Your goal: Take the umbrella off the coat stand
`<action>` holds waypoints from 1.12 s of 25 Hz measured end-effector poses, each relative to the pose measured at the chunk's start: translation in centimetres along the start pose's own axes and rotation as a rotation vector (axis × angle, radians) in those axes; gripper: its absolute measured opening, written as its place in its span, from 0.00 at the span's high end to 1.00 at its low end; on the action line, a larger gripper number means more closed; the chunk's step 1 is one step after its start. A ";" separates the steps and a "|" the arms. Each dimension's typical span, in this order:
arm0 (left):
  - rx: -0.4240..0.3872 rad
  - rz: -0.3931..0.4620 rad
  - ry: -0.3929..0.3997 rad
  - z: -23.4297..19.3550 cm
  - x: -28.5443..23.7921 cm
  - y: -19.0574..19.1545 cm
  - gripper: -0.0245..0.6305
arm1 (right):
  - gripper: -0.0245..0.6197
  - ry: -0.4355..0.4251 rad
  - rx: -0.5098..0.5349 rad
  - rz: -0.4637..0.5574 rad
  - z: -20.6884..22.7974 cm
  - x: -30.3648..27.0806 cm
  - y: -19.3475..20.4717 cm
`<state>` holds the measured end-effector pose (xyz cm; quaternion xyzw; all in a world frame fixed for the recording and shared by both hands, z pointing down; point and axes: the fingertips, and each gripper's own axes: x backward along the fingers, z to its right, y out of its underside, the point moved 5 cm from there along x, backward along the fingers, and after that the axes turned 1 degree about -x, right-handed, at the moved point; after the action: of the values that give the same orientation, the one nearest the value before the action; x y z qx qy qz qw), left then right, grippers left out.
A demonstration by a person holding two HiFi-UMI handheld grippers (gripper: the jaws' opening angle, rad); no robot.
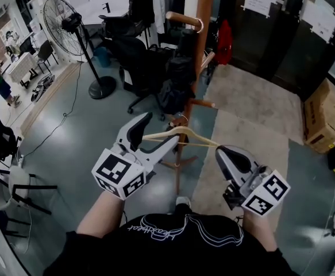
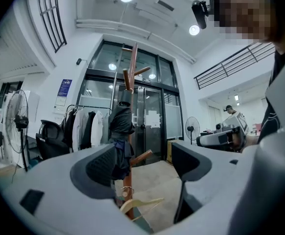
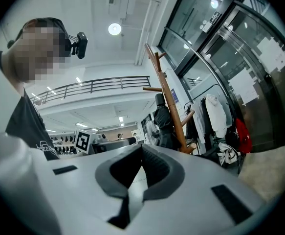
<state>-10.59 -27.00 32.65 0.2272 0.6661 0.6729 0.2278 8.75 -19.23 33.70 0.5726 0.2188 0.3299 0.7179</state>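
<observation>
A wooden coat stand (image 1: 200,33) rises just ahead of me. A dark folded umbrella (image 1: 180,76) hangs against its pole, and a pale wooden hanger (image 1: 181,133) hangs from a lower peg. My left gripper (image 1: 161,128) is open, level, short of the stand and beside the hanger, with nothing between its fingers. In the left gripper view the umbrella (image 2: 120,126) and pole (image 2: 131,82) show beyond the open left gripper (image 2: 144,155), with the hanger (image 2: 141,204) below. My right gripper (image 1: 223,152) is shut and empty, right of the stand. The right gripper view shows its jaws (image 3: 141,152) meeting, the umbrella (image 3: 164,124) beyond.
A standing fan (image 1: 69,22) and black office chairs (image 1: 138,56) stand left of the stand. A red bag (image 1: 223,42) hangs behind it. A beige rug (image 1: 247,125) lies to the right, with a cardboard box (image 1: 319,117) at its far side. A rack of clothes (image 2: 83,126) stands behind.
</observation>
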 end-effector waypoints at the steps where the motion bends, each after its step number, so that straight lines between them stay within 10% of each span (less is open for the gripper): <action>1: -0.007 -0.003 -0.005 -0.3 -0.5 -0.1 0.43 | 0.96 -0.004 0.002 0.001 0.3 -0.2 -0.1; 28: -0.116 -0.108 -0.003 -7.1 -13.3 0.9 0.40 | 0.96 -0.130 0.084 0.031 10.6 -5.2 -5.3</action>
<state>-4.38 -40.74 33.44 0.1781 0.6369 0.6968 0.2777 13.76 -30.85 30.86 0.6257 0.1766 0.2936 0.7008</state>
